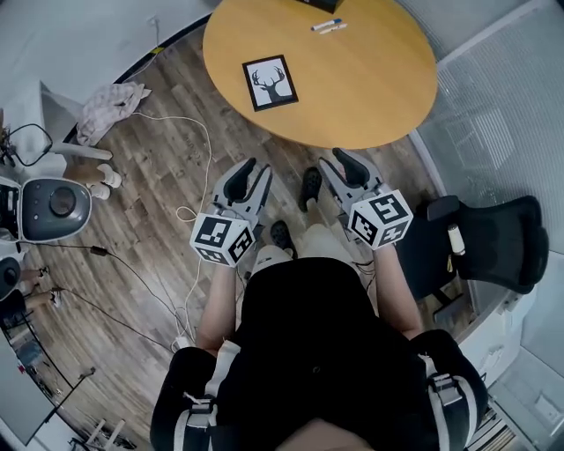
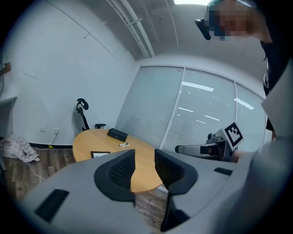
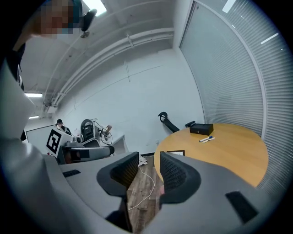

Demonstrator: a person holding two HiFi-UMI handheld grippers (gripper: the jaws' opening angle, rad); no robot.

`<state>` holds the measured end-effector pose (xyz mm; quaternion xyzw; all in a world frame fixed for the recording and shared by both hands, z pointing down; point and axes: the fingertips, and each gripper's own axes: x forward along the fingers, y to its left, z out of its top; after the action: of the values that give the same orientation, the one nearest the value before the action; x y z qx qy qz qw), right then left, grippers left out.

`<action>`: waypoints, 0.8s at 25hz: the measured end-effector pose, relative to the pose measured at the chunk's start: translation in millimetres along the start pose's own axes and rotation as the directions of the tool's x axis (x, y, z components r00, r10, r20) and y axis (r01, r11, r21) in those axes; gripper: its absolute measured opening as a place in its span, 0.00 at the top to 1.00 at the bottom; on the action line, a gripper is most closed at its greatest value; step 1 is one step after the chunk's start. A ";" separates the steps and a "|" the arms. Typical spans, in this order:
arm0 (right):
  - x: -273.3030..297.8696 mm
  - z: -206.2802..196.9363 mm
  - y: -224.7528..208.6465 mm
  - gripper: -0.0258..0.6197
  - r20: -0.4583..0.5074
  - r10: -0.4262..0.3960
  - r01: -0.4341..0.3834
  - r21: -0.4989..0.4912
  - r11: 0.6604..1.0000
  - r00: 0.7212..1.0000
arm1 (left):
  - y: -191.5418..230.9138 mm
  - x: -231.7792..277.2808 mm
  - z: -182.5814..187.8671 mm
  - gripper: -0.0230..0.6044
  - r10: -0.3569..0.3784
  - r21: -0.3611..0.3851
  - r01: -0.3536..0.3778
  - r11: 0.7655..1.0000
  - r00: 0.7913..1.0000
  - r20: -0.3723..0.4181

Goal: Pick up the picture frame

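Your left gripper (image 1: pixel 254 171) sits just left of centre in the head view. In the left gripper view (image 2: pixel 144 153) its jaws stand apart with nothing between them, released. Your right gripper (image 1: pixel 335 159) sits just right of centre. In the right gripper view (image 3: pixel 149 157) its jaws are likewise parted and empty.

Both claws hang over the wooden floor (image 1: pixel 167 167), short of the near edge of the round table (image 1: pixel 379 88), which fills the upper centre of the frame.

The picture frame (image 1: pixel 270 83) lies flat on the table's left part, above and slightly left of both claws, well apart from each. It shows a black deer head on white. In the left gripper view the frame (image 2: pixel 100 154) appears left of the jaws. In the right gripper view (image 3: pixel 176 152) it appears just above the right-hand jaw.

Two markers (image 1: pixel 328 25) lie at the table's far edge.
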<state>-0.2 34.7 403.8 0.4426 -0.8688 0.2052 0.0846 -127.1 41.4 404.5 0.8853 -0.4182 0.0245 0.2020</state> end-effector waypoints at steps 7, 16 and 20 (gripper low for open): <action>70.9 2.0 -69.3 0.73 -0.043 0.008 -0.006 0.036 0.999 0.999 | 56.4 75.6 -0.9 0.75 0.047 -0.093 -0.044 0.995 0.998 0.039; 170.1 3.9 -144.1 0.72 -0.150 0.089 -0.077 0.088 0.993 0.985 | 128.5 175.6 -1.3 0.75 0.194 -0.191 -0.188 0.963 0.981 0.010; 208.9 -8.9 -167.7 0.72 -0.208 0.116 -0.100 0.089 0.991 0.971 | 157.5 204.3 -12.8 0.75 0.245 -0.216 -0.244 0.945 0.969 -0.022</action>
<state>10.2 -202.7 527.7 0.3731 -0.8689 0.2894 0.1486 -111.1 -192.5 512.8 0.7992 -0.5254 0.0014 0.2919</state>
